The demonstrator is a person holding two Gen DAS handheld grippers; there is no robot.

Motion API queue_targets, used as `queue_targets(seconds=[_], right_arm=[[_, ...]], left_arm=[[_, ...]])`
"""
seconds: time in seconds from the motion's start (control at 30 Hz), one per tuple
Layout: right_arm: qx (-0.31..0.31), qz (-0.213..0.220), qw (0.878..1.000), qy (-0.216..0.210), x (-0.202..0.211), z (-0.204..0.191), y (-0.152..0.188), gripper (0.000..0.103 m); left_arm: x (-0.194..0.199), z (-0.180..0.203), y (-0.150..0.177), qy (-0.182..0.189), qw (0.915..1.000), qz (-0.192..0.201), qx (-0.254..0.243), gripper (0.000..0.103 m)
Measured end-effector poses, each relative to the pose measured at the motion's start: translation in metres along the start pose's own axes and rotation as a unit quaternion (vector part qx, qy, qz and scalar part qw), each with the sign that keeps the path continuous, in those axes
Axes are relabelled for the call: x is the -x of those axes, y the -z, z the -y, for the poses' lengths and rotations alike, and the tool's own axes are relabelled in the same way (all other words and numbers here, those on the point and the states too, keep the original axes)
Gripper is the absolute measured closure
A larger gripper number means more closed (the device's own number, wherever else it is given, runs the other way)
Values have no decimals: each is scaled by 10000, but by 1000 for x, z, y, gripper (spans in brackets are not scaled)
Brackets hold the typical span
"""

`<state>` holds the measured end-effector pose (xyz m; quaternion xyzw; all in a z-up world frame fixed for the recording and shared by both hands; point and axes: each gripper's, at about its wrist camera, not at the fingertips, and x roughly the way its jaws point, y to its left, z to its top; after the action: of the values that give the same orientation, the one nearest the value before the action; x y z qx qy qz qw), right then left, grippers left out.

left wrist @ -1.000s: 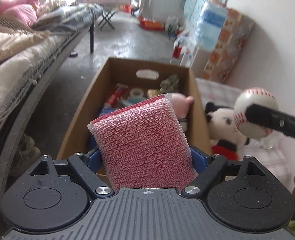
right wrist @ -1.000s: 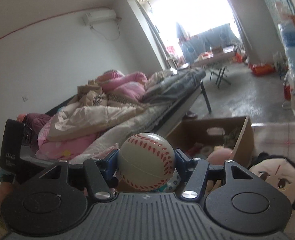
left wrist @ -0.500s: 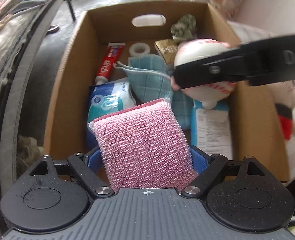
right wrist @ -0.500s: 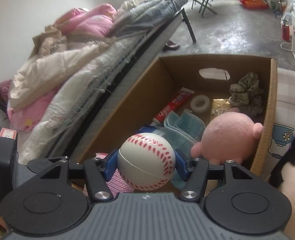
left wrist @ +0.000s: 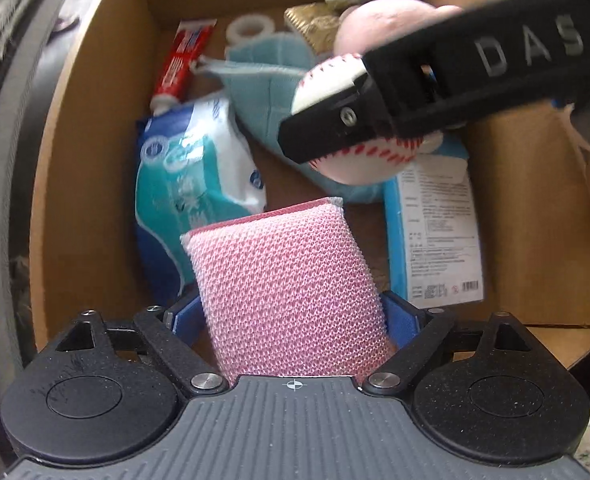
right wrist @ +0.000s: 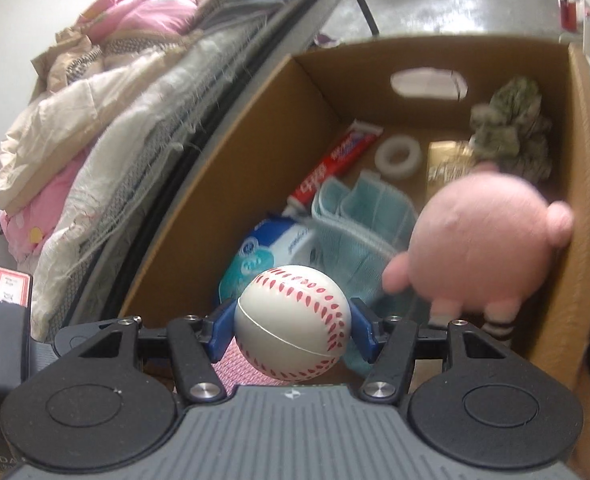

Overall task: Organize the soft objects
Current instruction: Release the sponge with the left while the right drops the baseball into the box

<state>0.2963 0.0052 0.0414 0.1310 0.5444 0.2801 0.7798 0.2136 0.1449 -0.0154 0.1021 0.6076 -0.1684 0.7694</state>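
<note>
Fingers [left wrist: 400,314] of the left gripper [left wrist: 291,312] clamp the pink mesh sponge [left wrist: 287,292], upright over the near end of the cardboard box [left wrist: 83,152]; their jaws have just widened a touch with the sponge between them. Right gripper [right wrist: 293,330] is clamped on the baseball [right wrist: 293,322], hanging above the box's middle and crossing just beyond the sponge. Below, crowding the floor: a pink plush [right wrist: 479,248] against the right wall, teal cloth [left wrist: 263,80], wipes pack [left wrist: 187,176] at left, blue-edged packet [left wrist: 435,232] at right, toothpaste tube [left wrist: 183,64], tape roll [left wrist: 249,28] far back. Bare cardboard shows only between the wipes and the packet, near.
</note>
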Motion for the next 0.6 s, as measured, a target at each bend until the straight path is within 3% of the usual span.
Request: queue_targets(seconds=[0.13, 0.33, 0.43, 0.6], right_arm=[[-59, -253, 9995, 163, -14, 0, 0, 41], [-182, -634, 9969, 427, -31, -2, 1, 40], [-284, -726, 9953, 572, -33, 0, 2, 29], [-260, -584, 9961, 603, -20, -1, 1, 22]], left_arm=[[-3, -11, 3, 245, 9991, -227, 248, 11], [5, -16, 13, 223, 9993, -174, 259, 7], [7, -18, 14, 215, 9993, -195, 234, 6], [11, -15, 9, 211, 9994, -122, 265, 5]])
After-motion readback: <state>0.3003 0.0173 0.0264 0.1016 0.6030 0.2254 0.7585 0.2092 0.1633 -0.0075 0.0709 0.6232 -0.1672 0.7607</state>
